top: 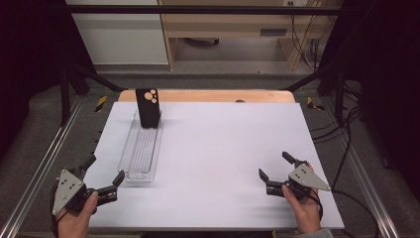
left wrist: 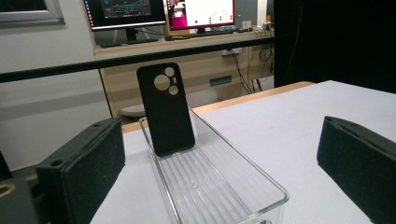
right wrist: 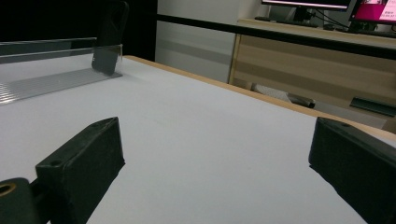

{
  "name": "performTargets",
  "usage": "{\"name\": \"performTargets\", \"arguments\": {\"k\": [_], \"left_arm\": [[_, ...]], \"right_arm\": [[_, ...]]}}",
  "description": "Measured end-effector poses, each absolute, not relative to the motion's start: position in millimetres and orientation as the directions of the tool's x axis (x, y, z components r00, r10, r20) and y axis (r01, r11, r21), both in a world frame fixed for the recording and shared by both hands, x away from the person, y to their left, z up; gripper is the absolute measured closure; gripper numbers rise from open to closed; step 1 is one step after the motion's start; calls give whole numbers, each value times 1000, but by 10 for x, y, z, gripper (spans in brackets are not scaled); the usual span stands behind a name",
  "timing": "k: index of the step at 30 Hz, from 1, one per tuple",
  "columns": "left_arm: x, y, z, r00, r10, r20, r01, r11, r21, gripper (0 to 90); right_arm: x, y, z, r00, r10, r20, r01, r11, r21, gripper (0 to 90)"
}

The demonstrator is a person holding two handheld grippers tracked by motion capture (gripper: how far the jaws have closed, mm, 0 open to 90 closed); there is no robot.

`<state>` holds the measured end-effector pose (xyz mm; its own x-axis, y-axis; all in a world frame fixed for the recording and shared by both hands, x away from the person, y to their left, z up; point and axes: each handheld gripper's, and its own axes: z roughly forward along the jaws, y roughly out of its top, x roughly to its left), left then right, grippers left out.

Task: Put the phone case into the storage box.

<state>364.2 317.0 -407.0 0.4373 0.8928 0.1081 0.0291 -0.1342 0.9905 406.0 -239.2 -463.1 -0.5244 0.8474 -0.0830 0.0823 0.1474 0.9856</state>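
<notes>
While the black phone case [top: 147, 107] stands nearly upright at the far end of a clear ribbed plastic tray [top: 141, 148], left of centre in the high view, nothing touches it. Its camera cutouts face the near side. Along the white tabletop [top: 223, 148] the tray runs lengthwise toward the lower left, where the left gripper [top: 103, 174] sits just beside its near end, jaws spread wide and empty. At lower right, well apart from the tray, the right gripper [top: 275, 165] rests with jaws equally wide, holding nothing.
</notes>
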Motion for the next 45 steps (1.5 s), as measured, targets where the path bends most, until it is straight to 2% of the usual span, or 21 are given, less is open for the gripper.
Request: {"name": "performTargets", "arguments": {"k": [45], "left_arm": [[3613, 3062, -4396, 488, 869, 79, 61, -124, 990, 8]], "right_arm": [[3949, -2487, -4643, -519, 851, -83, 92, 152, 984, 32]]}}
